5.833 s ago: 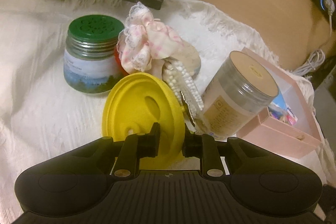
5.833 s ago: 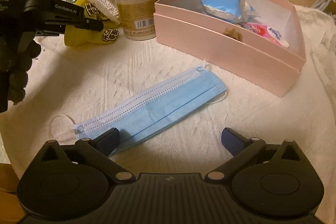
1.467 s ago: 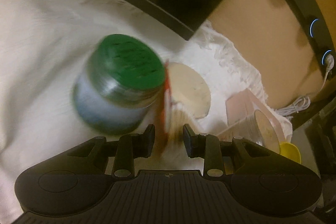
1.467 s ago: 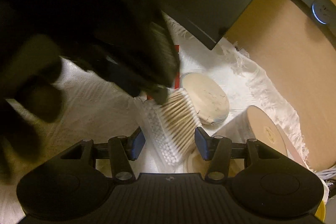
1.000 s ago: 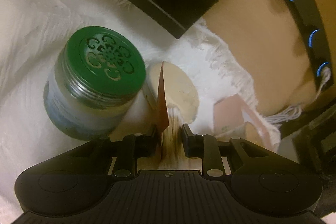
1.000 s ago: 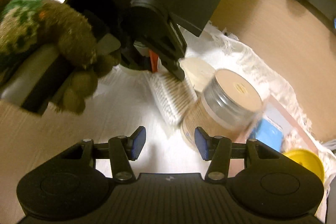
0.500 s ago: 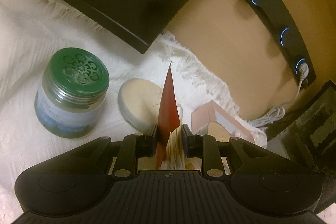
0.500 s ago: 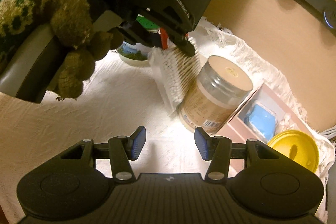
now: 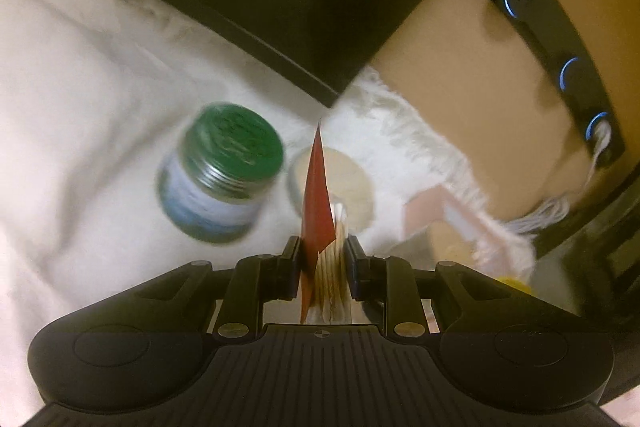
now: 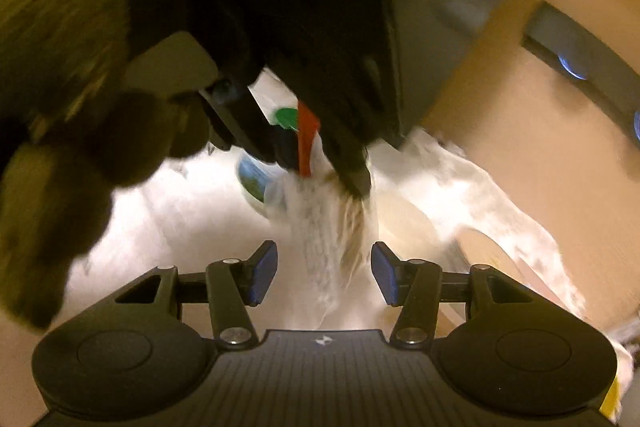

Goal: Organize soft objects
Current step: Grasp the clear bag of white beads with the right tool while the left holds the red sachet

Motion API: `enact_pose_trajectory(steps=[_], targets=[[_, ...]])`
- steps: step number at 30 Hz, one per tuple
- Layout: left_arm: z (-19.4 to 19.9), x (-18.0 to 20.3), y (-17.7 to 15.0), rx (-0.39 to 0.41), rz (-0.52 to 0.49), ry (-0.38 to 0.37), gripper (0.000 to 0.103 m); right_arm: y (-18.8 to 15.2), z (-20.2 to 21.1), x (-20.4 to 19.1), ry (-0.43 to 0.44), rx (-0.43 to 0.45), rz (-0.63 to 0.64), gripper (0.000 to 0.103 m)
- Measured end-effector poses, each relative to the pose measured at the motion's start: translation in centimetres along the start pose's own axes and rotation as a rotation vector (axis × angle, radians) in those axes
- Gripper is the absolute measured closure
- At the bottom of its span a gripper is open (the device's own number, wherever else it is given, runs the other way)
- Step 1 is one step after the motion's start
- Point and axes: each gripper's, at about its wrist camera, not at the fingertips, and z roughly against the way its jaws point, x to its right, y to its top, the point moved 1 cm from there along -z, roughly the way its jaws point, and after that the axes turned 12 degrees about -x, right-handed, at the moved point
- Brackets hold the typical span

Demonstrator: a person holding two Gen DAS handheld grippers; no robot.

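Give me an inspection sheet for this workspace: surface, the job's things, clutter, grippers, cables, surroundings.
Surface: white textured cloth with a fringed edge, over a tan top.
Job's things: pack of cotton swabs with a red card, lifted off the cloth; corner of a pink box, blurred.
Clutter: green-lidded jar; flat round tin; a yellow thing at the right edge, mostly hidden.
Grippers: left gripper clamped on the swab pack; right gripper closing, the pack's lower end between its blue pads, not yet pressed.
Cables: white cable plugged into the power strip.
Surroundings: dark slab behind the cloth; fuzzy sleeve on the person's left arm.
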Motion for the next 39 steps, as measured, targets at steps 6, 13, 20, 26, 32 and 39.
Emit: enact_pose_trajectory(steps=[6, 13, 20, 26, 32, 39], targets=[[-0.8, -0.6, 0.1, -0.003, -0.033, -0.029, 0.075, 0.3, -1.1, 2.0, 0.148, -0.081, -0.173, 0.076], [-2.3, -0.2, 0.0, -0.024, -0.067, -0.080, 0.077, -2.0, -1.2, 5.5, 0.207, -0.172, -0.382, 0.077], [-1.7, 0.5, 0.3, 0.012, -0.098, -0.084, 0.093, -2.2, -1.2, 6.8, 0.192, -0.162, -0.432, 0.076], [-1.1, 1.0, 0.7, 0.028, -0.148, -0.061, 0.093, -1.3, -0.5, 6.0, 0.108, -0.115, -0.351, 0.071], [-1.5, 2.2, 0.1, 0.007, -0.226, 0.021, 0.093, 0.3, -1.8, 4.9, 0.054, -0.145, -0.280, 0.068], [-2.6, 2.5, -1.0, -0.049, -0.256, 0.048, 0.093, -1.0, -0.6, 5.9, 0.002, -0.162, -0.313, 0.067]])
